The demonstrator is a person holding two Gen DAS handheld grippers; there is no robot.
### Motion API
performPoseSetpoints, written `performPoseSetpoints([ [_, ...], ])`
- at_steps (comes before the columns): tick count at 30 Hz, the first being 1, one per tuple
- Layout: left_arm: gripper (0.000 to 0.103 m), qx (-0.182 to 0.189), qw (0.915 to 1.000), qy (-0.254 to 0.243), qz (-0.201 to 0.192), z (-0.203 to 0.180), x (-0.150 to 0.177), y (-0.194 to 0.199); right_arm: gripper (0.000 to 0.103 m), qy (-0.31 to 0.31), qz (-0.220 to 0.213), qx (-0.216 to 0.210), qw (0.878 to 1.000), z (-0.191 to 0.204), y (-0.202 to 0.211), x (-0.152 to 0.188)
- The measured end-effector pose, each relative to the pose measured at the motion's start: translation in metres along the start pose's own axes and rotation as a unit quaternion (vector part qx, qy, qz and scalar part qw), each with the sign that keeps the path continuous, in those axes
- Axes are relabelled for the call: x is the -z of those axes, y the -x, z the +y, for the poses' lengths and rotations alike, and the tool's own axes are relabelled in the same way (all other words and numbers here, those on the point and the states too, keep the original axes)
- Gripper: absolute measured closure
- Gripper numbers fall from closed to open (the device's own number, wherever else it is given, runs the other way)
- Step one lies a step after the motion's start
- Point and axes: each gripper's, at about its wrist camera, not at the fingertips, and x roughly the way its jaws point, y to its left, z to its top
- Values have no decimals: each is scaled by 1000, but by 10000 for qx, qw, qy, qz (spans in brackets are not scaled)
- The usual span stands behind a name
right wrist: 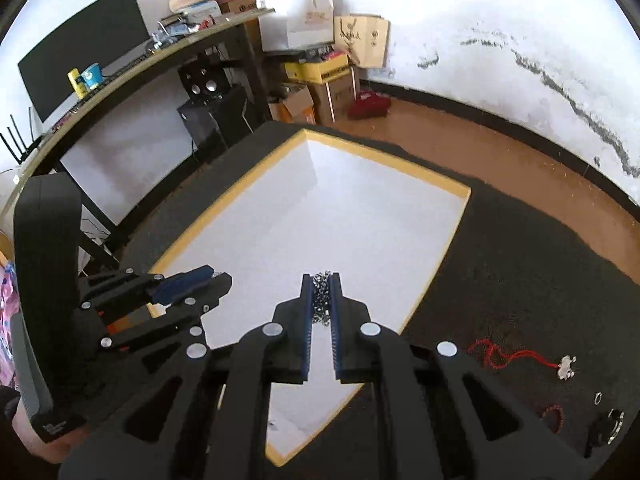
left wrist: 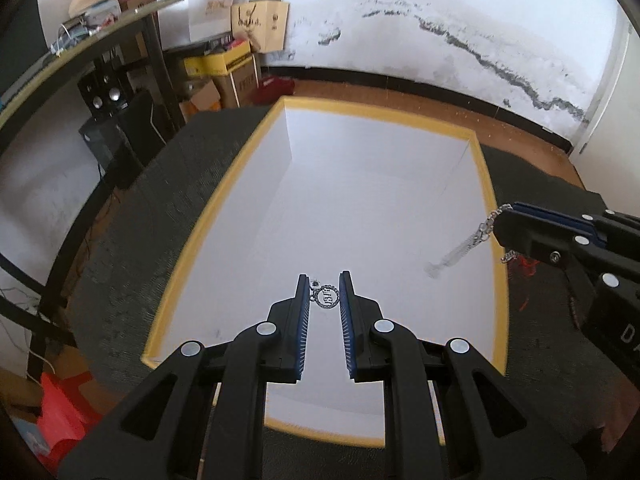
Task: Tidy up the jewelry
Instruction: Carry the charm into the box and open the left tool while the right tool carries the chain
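Note:
A white tray with a yellow rim (left wrist: 192, 240) lies on a dark cloth; it also shows in the right wrist view (right wrist: 452, 236). My left gripper (left wrist: 325, 286) hovers over the tray's near part, its jaws apart, with a small ring-shaped silver pendant (left wrist: 327, 298) between the fingertips, touching the left pad. My right gripper (right wrist: 321, 283) is shut on a bunched silver chain (right wrist: 321, 296) above the tray. In the left wrist view the right gripper (left wrist: 505, 210) sits at the tray's right rim, and the silver chain (left wrist: 482, 230) dangles from it.
On the dark cloth right of the tray lie a red cord with a silver charm (right wrist: 520, 358), a small ring (right wrist: 597, 398), a red bead bracelet (right wrist: 554, 416) and a dark bangle (right wrist: 610, 430). A desk (right wrist: 132, 76), boxes and a wall stand behind.

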Motion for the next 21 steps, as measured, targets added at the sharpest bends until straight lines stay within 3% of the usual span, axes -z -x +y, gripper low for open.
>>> performPoseSetpoints([
  [10,88,1,9993,79,372,-2,9,-47,94,-92,64,-42,9999,-6,-13,-1],
  [21,88,-9,9984,162,535,5,9,-62,95,-69,142,-45,9999,-1,-22,-2],
])
